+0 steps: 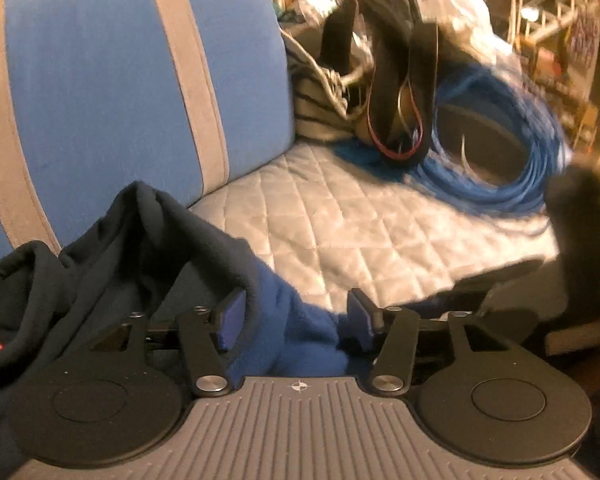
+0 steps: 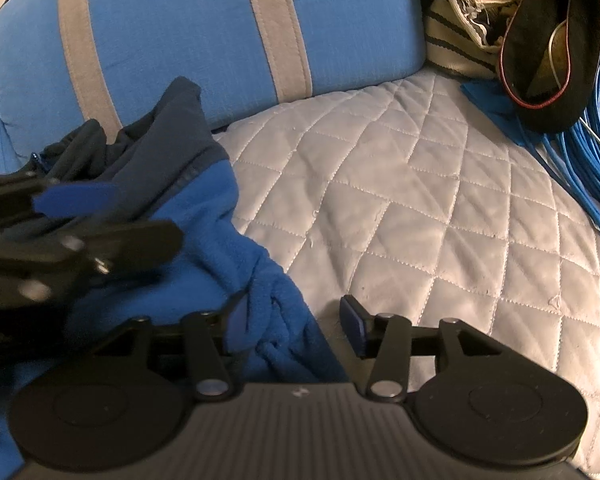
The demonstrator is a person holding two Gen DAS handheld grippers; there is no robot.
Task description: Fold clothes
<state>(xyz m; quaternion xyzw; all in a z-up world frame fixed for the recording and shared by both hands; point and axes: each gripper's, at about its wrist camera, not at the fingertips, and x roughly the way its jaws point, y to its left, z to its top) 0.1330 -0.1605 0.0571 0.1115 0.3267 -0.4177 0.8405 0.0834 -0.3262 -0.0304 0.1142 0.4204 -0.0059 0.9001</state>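
Observation:
A blue and navy fleece jacket (image 1: 292, 320) lies bunched on a grey quilted cover (image 1: 340, 216). In the left wrist view my left gripper (image 1: 296, 316) is open, its jaws wide apart, with blue fleece lying between them and navy fabric (image 1: 148, 240) heaped to the left. In the right wrist view my right gripper (image 2: 290, 324) is open, with a fold of the blue fleece (image 2: 260, 300) between its jaws against the left pad. The left gripper shows blurred at the left of that view (image 2: 72, 220), over the jacket.
A blue cushion with grey stripes (image 2: 204, 32) stands behind the jacket. A coil of blue cable (image 1: 500, 152), a black bag with red piping (image 2: 548, 60) and a striped cloth (image 1: 320, 100) crowd the far right. The quilted cover (image 2: 420, 208) stretches to the right.

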